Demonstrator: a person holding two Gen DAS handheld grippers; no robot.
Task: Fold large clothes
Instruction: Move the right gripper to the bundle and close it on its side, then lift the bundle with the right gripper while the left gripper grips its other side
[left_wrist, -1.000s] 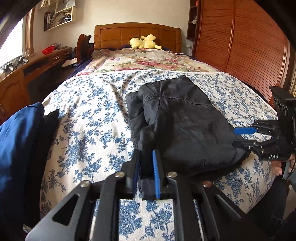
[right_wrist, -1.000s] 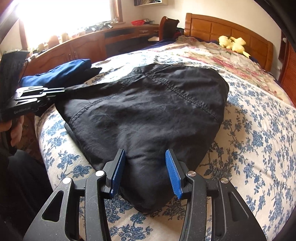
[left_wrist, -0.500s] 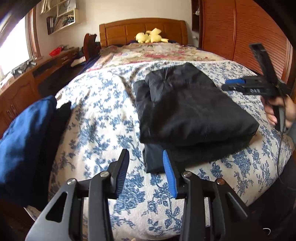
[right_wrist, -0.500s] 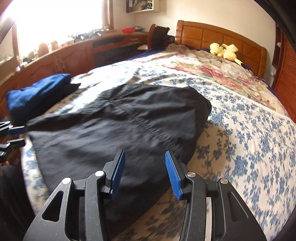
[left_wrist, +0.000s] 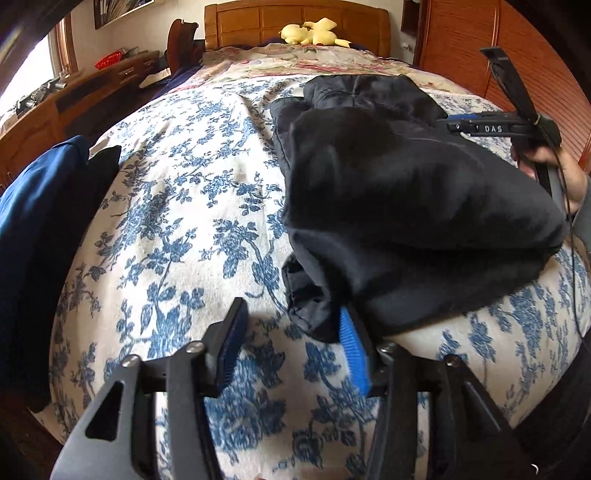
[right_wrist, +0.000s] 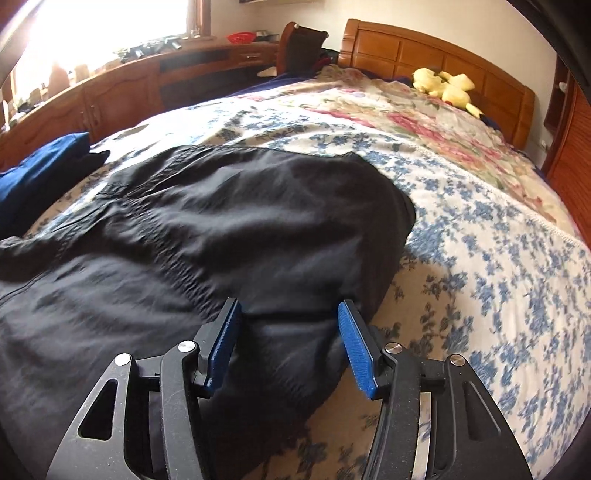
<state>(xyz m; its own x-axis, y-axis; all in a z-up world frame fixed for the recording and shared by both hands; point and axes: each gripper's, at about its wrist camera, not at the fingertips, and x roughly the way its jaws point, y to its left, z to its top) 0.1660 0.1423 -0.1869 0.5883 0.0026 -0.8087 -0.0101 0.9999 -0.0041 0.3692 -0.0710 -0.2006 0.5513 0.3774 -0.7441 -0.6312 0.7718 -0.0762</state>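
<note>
Spreading its jaws, my left claw (left_wrist: 291, 347) hangs over the blue-flowered bedspread (left_wrist: 177, 221), empty, its right pad just beside the near corner of the folded black garment (left_wrist: 406, 206). My right claw (right_wrist: 288, 347) is widening too, the garment's edge between its pads, unpinched. Left lies a folded blue cloth (right_wrist: 44, 162); far off, a yellow plush toy (right_wrist: 443, 85) by the headboard (right_wrist: 406, 55).

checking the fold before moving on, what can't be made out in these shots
- Left wrist view: the black garment hides its own lower layers and part of the left claw's right finger.
- Right wrist view: motion blur smears the garment's seams; its left part is cut off by the frame edge.
- Garment type: unclear.
</note>
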